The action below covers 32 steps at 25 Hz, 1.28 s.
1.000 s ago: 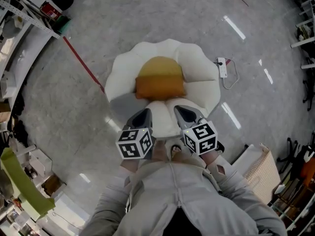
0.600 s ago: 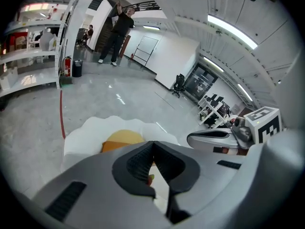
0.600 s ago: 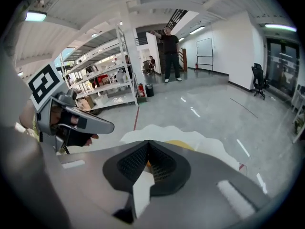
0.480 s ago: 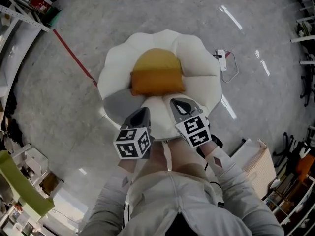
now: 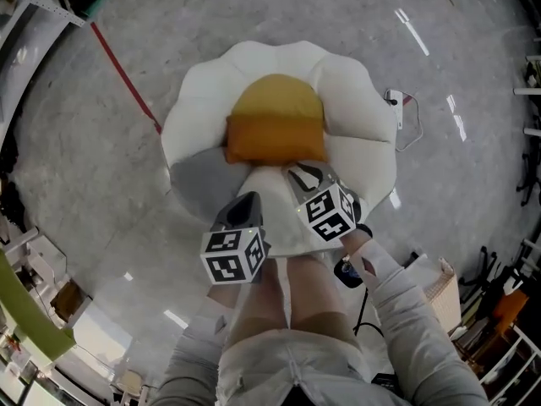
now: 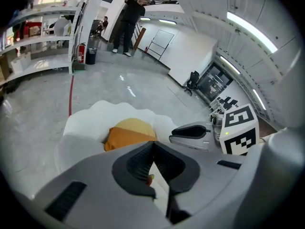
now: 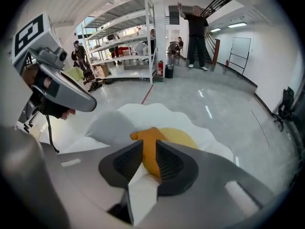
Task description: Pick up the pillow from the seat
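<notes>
- At the centre of the head view, the orange pillow lies in the middle of the white petal-shaped seat.
- Just below the pillow's near edge, the right tongs stand slightly parted, having just been opening. Nothing sits between the pads, and the pillow shows beyond the gap.
- Lower left of them, the left tongs are pressed together and empty, over the seat's near part.

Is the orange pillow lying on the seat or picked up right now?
On the seat. The orange pillow rests on the white petal-shaped seat, and the head view shows nothing gripping or lifting it.
</notes>
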### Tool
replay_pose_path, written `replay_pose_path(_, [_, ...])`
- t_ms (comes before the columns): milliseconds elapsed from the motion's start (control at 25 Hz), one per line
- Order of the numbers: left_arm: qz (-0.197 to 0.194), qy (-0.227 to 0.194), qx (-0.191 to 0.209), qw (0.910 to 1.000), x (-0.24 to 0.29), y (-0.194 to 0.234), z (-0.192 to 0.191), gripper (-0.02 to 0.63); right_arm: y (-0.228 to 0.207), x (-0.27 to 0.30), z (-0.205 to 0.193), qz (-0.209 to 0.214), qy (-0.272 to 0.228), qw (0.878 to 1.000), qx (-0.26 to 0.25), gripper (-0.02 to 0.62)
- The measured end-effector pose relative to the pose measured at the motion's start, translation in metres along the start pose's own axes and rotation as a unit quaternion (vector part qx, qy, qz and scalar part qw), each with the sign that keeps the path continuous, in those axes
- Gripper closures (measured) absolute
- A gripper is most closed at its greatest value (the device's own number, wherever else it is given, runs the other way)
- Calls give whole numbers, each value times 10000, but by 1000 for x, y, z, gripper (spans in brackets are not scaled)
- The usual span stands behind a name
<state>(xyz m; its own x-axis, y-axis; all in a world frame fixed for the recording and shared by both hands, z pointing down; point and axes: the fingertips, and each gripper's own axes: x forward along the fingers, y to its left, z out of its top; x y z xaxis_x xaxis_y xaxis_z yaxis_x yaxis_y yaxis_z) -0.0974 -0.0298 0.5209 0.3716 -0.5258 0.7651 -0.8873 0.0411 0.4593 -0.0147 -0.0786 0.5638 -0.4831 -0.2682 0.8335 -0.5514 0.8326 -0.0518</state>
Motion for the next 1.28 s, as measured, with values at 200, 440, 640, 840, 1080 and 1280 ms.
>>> replay_pose_path(200, [135,211,-158,9996,30,20,-20,600,-10,44,-23,135,265,9992,-256,450])
replay_pose_path(440, [224,256,-303,9990,64,41,-34,600,-20,96,-53,251,640,9951,-717,382])
replay_pose_path(640, [283,317,-430,9982,90,52,-43,600,-31,135,-79,288,927,9898,-1040,340])
replay_pose_path(840, [242,327,-535,9977,110,56,-48,600,-44,167,-99,299,1142,9865,-1139,277])
replay_pose_path(1080, [217,423,-514,9975,131,57,-53,600,-52,203,-116,402,1308,9772,-1623,156])
replay_pose_path(1280, [234,430,-548,9973,139,66,-57,600,-53,227,-128,420,1412,9715,-1856,102])
